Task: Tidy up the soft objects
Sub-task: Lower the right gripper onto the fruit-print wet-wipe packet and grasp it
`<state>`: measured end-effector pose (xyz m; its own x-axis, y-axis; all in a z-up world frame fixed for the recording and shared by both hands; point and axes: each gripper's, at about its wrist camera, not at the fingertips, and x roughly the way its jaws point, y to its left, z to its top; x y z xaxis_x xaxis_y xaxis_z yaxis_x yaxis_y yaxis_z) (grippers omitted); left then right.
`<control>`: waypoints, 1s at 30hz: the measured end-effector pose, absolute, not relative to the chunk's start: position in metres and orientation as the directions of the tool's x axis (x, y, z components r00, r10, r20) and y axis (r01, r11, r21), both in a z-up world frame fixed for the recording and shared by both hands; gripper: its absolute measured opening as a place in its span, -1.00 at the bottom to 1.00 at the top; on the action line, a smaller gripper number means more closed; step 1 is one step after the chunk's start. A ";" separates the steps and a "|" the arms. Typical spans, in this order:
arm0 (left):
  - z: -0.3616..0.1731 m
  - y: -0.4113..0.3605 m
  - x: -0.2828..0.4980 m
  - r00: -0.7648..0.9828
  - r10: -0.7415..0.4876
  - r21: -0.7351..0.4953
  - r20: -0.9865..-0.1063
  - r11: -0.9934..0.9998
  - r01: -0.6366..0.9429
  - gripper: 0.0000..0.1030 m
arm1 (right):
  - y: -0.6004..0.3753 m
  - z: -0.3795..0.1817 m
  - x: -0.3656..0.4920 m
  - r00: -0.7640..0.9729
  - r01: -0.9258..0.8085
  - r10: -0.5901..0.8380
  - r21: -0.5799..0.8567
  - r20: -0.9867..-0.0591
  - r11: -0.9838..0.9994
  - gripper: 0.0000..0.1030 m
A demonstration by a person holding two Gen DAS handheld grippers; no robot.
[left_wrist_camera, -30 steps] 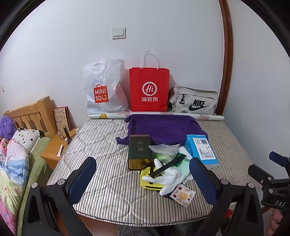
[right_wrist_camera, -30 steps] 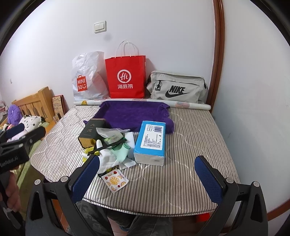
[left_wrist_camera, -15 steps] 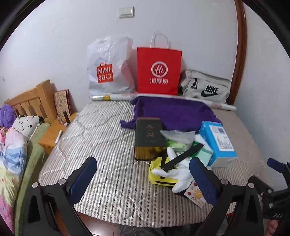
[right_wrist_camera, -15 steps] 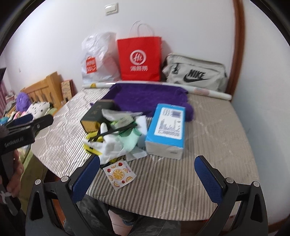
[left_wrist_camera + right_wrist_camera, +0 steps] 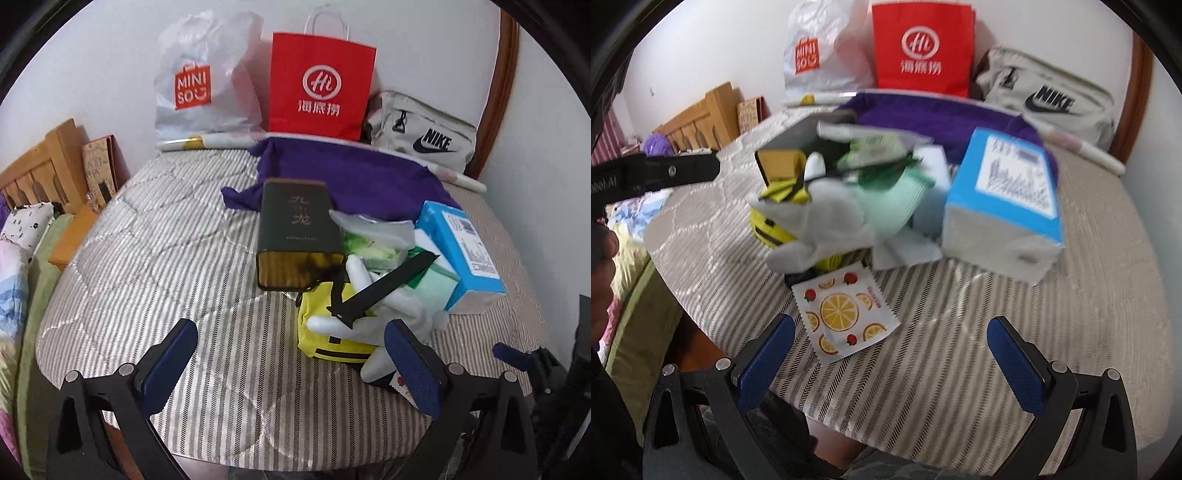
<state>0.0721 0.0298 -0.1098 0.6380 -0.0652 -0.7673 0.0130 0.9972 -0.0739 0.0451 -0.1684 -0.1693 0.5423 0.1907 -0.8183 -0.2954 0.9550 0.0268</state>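
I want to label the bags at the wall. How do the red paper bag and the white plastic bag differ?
The red paper bag stands stiff and flat-sided, with white cord handles; the white plastic bag is crumpled and slumped. The red one bears a white round logo, the white one an orange square logo. Both stand on the striped mattress against the wall.

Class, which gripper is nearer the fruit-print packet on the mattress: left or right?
Right. The right gripper hovers open just before the fruit-print packet; the left gripper sits off to the packet's left, beside the yellow pouch.
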 end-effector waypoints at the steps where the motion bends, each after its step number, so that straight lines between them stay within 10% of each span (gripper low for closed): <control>1: -0.112 0.030 0.074 0.633 -0.067 -0.073 -0.771 0.997 0.016 0.97 | -0.167 -0.173 0.047 0.537 -0.300 0.190 0.024 -0.822 0.954 0.99; 13: -0.124 0.039 0.094 0.600 -0.088 -0.096 -0.795 0.995 0.019 0.97 | -0.152 -0.196 0.060 0.508 -0.361 0.194 -0.003 -0.839 0.933 0.88; 23: -0.133 0.051 0.101 0.581 -0.141 -0.144 -0.802 0.989 0.041 0.97 | -0.145 -0.188 0.049 0.507 -0.445 0.259 0.008 -0.822 0.896 0.10; 30: -0.135 0.049 0.102 0.574 -0.207 -0.191 -0.792 0.978 0.089 0.97 | -0.152 -0.189 0.057 0.500 -0.455 0.298 0.046 -0.813 0.889 -0.08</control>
<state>0.1017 0.0488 -0.1353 0.5743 -0.2069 -0.7921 0.0886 0.9776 -0.1911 0.0574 -0.1525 -0.1888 0.4997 0.2976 -0.8134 -0.4548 0.8894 0.0460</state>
